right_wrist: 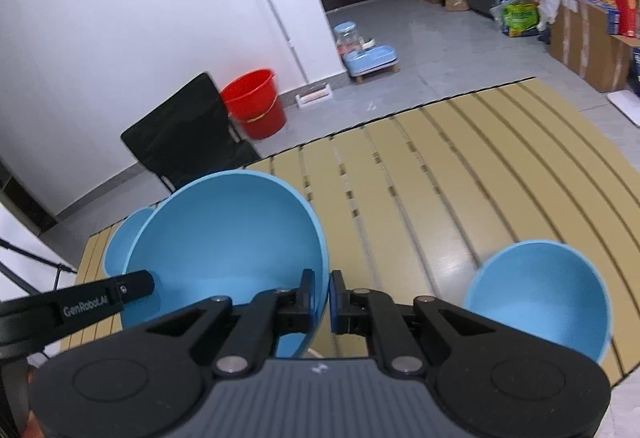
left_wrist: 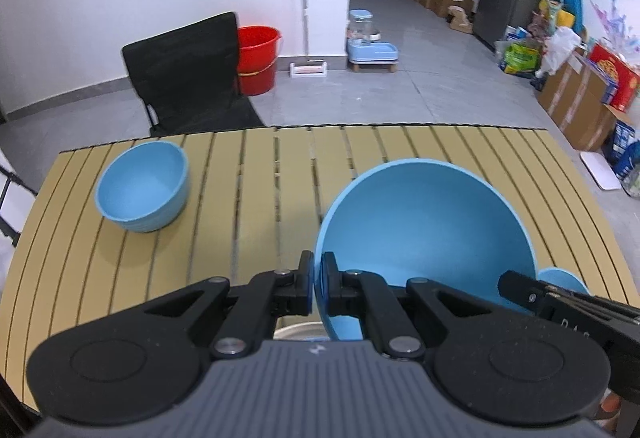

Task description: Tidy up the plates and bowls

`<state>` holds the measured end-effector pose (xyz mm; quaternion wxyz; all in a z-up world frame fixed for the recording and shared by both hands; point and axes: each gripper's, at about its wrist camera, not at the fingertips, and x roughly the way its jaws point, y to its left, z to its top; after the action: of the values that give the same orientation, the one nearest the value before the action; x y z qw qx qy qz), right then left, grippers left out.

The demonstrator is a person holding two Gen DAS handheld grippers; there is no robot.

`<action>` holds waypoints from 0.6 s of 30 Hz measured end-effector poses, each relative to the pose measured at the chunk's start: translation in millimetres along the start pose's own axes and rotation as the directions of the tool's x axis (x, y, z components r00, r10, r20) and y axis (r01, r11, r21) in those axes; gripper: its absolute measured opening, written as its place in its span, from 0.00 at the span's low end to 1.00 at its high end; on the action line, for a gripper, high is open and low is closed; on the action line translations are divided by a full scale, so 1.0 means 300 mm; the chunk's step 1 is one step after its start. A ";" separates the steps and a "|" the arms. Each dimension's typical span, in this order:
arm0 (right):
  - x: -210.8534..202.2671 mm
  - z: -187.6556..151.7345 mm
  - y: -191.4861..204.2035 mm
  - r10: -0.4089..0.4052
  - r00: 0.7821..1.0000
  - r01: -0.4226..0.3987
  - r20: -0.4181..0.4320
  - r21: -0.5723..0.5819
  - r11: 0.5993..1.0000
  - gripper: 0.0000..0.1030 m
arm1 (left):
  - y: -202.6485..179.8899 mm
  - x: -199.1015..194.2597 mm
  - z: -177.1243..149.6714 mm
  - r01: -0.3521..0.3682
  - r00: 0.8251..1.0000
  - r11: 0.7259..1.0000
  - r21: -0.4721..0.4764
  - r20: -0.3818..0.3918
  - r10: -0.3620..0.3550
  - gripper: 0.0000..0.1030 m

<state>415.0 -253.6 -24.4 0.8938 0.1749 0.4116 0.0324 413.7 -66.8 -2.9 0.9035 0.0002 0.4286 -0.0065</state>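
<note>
bowls are the job here; no plates show in either view. the big bowl (left_wrist: 424, 234) hangs tilted above the desk (left_wrist: 256, 198), carried by both grippers at once. the left gripper (left_wrist: 318, 284) has its jaws pinching the bowl's left rim, wall between the pads. the right gripper (right_wrist: 322, 296) has its jaws pinching the opposite rim in the same way; its arm shows at the right edge of the left view.

to do this carry well, i judge both hands should travel together at the same pace and height, since any drift apart would twist or pull the rim out of one pinch. the bowl is tipped towards the cameras, so levelling it before lowering would let its base land flat. if the aim is nesting, the big bowl is wider than the others, so it looks better as the bottom of a stack than dropped into a smaller one.

count, left to right: one small bowl (left_wrist: 142, 186) standing upright on the desk's far left, well apart from the held one; the big bowl in the middle, in the air; another small bowl (right_wrist: 538, 300) on the desk to the right, near the front edge. three blue bowls in all, two grippers, no plates seen.
</note>
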 end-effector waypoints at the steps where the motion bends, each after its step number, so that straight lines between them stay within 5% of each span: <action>1: -0.012 0.000 -0.020 -0.005 1.000 0.005 0.008 0.005 1.000 0.06 | -0.024 -0.004 -0.004 0.002 1.000 1.000 0.010 0.002 -0.002 0.05; 18: -0.131 -0.035 -0.396 -0.091 0.994 0.082 0.068 0.127 0.988 0.06 | -0.418 0.022 -0.094 0.063 0.998 0.985 0.162 -0.022 -0.060 0.05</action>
<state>371.0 -369.9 -42.6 0.8963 0.2133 0.3869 -0.0387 394.8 -192.2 -25.3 0.8962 0.0607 0.4339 -0.0695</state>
